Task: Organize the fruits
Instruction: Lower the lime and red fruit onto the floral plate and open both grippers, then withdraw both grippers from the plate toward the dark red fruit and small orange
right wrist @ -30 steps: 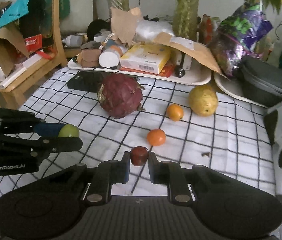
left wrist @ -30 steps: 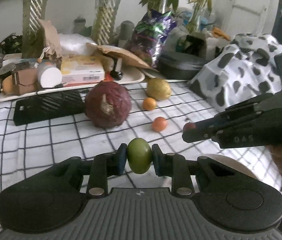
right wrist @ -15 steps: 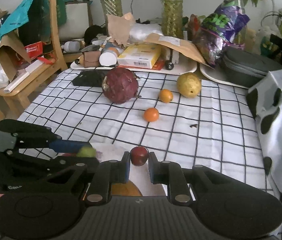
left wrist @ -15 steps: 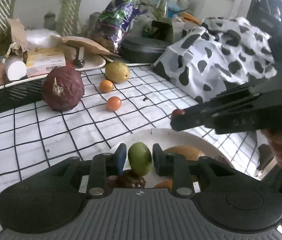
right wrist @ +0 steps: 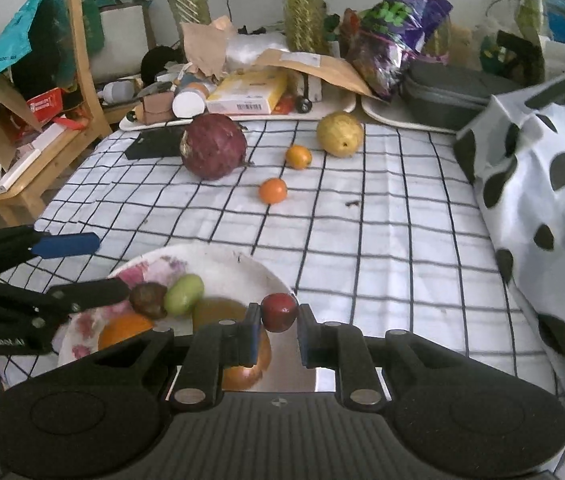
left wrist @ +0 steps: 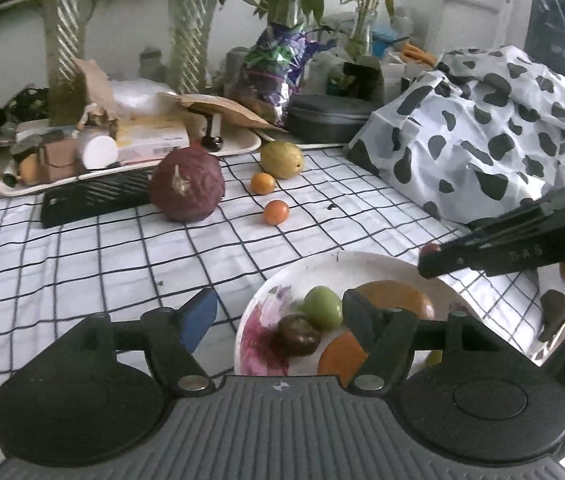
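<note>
A white flowered plate (left wrist: pixel 366 268) (right wrist: pixel 218 260) sits at the near edge of the checked cloth. On it lie a green fruit (left wrist: pixel 323 307) (right wrist: pixel 183 294), a dark brown fruit (left wrist: pixel 298 335) (right wrist: pixel 148 299) and orange-brown fruits (left wrist: pixel 398 298). My left gripper (left wrist: pixel 278 314) is open over the plate's left part, the green fruit lying between its jaws. My right gripper (right wrist: pixel 278 334) holds a small red fruit (right wrist: pixel 279 311) (left wrist: pixel 429 249) above the plate's right rim. Farther back lie two small orange fruits (right wrist: pixel 273 190) (right wrist: pixel 298 156), a yellow pear-like fruit (right wrist: pixel 340 134) and a big purple-red round one (right wrist: pixel 213 146).
A cow-print cloth bundle (right wrist: pixel 542 184) lines the right side. A tray of boxes and clutter (right wrist: pixel 242 92), a black flat device (right wrist: pixel 154 145) and a grey case (right wrist: pixel 454 94) stand at the back. A wooden chair (right wrist: pixel 42 120) is at the left.
My left gripper opened and let the green fruit drop onto the plate. My right gripper moved nearer over the plate's rim with the red fruit.
</note>
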Motion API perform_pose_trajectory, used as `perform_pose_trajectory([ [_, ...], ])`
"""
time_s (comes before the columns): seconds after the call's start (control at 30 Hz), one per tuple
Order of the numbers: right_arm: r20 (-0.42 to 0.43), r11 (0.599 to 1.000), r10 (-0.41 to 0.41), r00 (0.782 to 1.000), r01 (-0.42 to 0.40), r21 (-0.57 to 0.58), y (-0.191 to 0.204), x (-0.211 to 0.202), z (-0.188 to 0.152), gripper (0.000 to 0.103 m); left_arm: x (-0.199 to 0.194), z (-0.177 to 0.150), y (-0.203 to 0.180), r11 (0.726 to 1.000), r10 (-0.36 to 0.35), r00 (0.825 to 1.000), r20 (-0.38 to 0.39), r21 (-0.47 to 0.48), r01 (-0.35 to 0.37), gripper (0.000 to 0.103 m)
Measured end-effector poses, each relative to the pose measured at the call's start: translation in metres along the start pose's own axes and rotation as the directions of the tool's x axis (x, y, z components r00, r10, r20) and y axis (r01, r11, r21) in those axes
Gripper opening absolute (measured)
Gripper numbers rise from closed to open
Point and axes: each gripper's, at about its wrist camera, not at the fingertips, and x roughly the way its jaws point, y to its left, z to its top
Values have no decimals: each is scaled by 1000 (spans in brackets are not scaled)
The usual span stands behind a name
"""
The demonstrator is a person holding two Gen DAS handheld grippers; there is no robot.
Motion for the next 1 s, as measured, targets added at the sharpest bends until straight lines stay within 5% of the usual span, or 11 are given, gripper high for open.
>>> perform_pose_trajectory([
  [0.5, -94, 997, -19, 995, 11, -80, 19, -10, -39, 21, -28, -12, -16, 999, 52, 999, -12, 13, -52, 68],
  [0.6, -76, 997, -19, 997, 13, -81, 19, -13, -40, 35, -30, -15, -20, 998, 61, 998, -19, 26, -61, 68],
  [0.73, -22, 996, -36, 999, 34, -87, 23, -24, -42, 84, -34, -19, -25, 997, 64, 998, -29, 37, -63, 68],
  [1.0, 16, 987, -78, 997, 80, -137, 36, -37, -52, 103, -39, -25, -34, 996, 75, 996, -53, 49, -72, 68],
])
